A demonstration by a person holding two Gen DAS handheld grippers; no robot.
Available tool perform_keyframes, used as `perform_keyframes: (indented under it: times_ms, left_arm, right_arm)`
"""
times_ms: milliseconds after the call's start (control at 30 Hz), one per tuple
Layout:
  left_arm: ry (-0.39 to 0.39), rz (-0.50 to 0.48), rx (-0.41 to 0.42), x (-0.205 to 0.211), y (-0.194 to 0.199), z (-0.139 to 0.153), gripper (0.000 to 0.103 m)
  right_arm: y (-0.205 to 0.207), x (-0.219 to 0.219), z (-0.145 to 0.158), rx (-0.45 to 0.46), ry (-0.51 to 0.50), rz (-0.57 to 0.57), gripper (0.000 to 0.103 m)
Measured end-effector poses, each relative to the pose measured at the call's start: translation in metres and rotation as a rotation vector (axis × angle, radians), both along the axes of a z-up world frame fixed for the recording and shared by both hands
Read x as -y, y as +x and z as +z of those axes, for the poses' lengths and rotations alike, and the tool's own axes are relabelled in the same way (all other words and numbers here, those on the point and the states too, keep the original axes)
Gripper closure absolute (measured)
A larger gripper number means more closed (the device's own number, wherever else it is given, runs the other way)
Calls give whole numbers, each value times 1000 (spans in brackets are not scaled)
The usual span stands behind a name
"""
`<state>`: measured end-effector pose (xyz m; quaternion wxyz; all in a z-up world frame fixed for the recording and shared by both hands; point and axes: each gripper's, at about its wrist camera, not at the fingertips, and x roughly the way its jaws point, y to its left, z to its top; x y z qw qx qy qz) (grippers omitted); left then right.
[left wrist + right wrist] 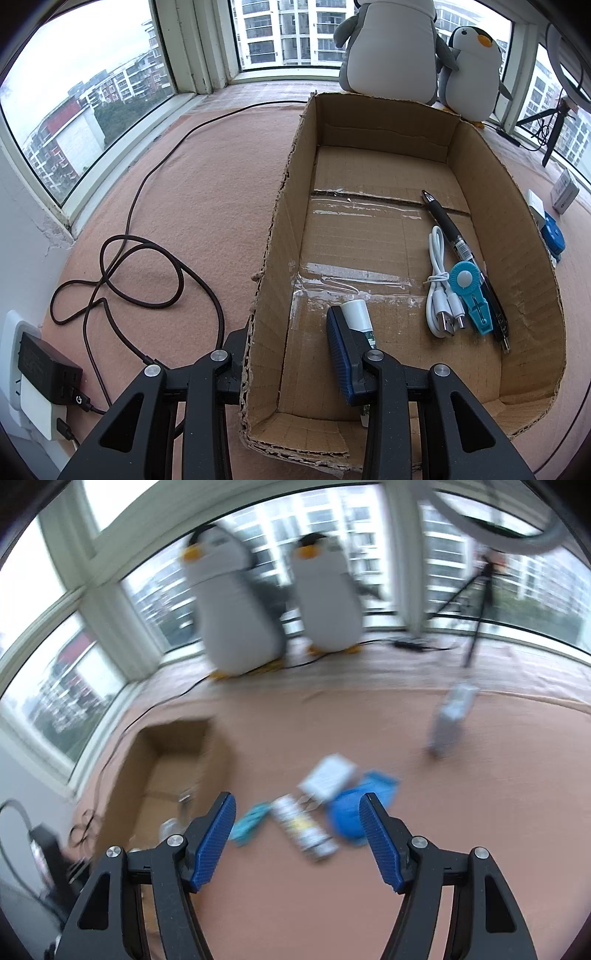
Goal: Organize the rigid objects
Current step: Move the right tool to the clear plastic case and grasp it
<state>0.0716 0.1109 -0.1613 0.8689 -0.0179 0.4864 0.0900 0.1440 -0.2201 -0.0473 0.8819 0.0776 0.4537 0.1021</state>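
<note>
The left tongs (295,354) straddle the left wall of an open cardboard box (280,236) and are clamped on it: one finger sits outside the wall, and the blue-padded finger (341,354) sits inside. A small white tube (357,314) with a white cap lies inside the box, right against that inner pad; whether it is pinched as well cannot be told.

The box rests on a pinkish-brown carpeted surface (207,192) by a bay window. Along the box's right side lie a black pen (445,225), a coiled white USB cable (439,291) and a small blue clip-like tool (471,291) with a round white centre, all close together. Just outside the right wall are a round blue object (553,232) and a white box (536,206). A dark cord (140,258) loops across the carpet to a black charger (48,369) at the lower left. Two plush penguins (469,70) stand behind the box.

The right wrist view is blurred by motion. The right tongs (299,834) stand apart with nothing between the blue pads, over bare carpet. Beyond them lie a teal item (251,821), a small labelled bottle (304,830), a white packet (327,775) and a round blue thing (347,818). The cardboard box is at the left.
</note>
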Motion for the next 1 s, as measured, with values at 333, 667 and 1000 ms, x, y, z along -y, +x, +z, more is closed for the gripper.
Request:
perform_keyframes:
  times_ms: [333,667,1000]
  left_arm:
    - [6,8,-1,3,1,-1,66]
    - [6,11,-2,3,1,-2,66]
    - [9,10,-1,3,1,-2,66]
  right_arm:
    - [75,99,-9,-86,40,-244,42]
    - [119,104,-28,-140,13,-285,42]
    - [128,120,-52,-228,74,-329,68]
